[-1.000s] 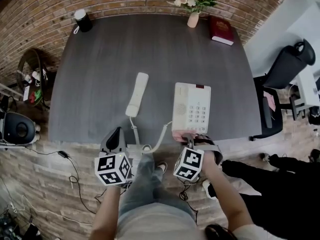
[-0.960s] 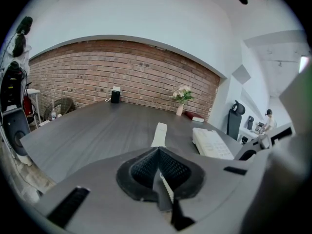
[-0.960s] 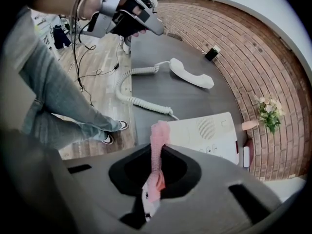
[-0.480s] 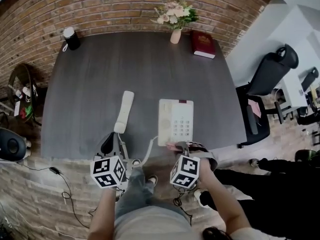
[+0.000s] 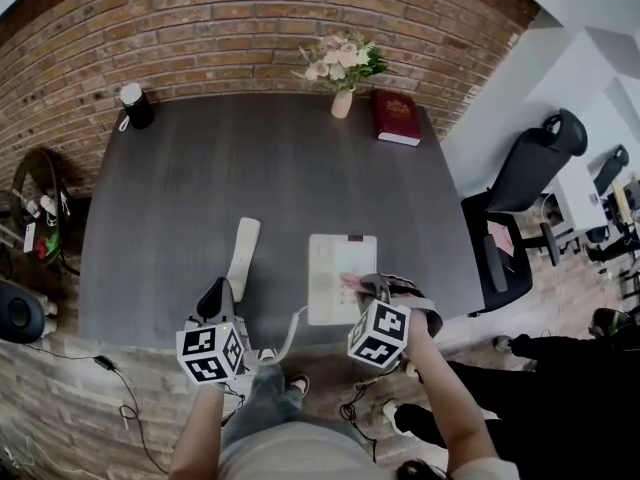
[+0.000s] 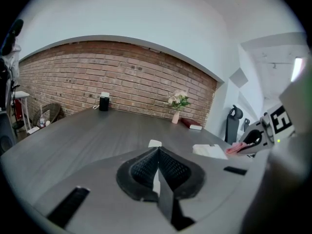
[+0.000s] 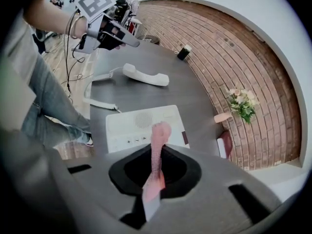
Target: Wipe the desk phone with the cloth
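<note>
Right claw (image 7: 155, 165) clamped on gathered edge of pink cloth (image 7: 160, 130), judged soft and light; desk phone (image 7: 136, 126) just ahead, below; left claw (image 6: 157, 156) closed on nothing.

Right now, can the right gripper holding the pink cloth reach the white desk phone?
Probably yes: the right gripper, shut on the pink cloth, hovers over the white desk phone, with nothing between.

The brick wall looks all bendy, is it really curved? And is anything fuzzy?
Probably not: in the head view the wide lens bows the brick wall, and the desk phone looks pale and smeared; in the left gripper view the wall arches and the corners go black; in the right gripper view the close pink cloth is soft.
</note>
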`<state>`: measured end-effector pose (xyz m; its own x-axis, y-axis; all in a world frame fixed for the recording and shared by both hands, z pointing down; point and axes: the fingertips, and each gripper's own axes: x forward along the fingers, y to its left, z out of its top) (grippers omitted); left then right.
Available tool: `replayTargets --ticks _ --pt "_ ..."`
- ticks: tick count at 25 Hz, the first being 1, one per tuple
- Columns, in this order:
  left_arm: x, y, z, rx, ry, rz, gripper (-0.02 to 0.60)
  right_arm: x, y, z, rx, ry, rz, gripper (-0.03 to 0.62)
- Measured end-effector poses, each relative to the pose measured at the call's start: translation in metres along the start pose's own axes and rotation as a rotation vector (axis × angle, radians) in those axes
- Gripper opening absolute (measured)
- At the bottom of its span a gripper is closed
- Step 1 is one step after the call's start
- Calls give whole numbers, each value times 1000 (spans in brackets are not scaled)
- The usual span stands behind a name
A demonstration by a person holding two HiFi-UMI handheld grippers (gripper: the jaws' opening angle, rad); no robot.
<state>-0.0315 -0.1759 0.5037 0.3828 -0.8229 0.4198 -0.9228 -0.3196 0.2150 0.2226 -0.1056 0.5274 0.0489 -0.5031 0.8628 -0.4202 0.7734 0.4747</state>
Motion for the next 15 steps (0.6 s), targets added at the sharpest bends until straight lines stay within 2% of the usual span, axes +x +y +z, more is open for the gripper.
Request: replayTargets --ticks 15 --pt "40 15 6 -4 41 46 5 44 -68 -8 -78 51 -96 23"
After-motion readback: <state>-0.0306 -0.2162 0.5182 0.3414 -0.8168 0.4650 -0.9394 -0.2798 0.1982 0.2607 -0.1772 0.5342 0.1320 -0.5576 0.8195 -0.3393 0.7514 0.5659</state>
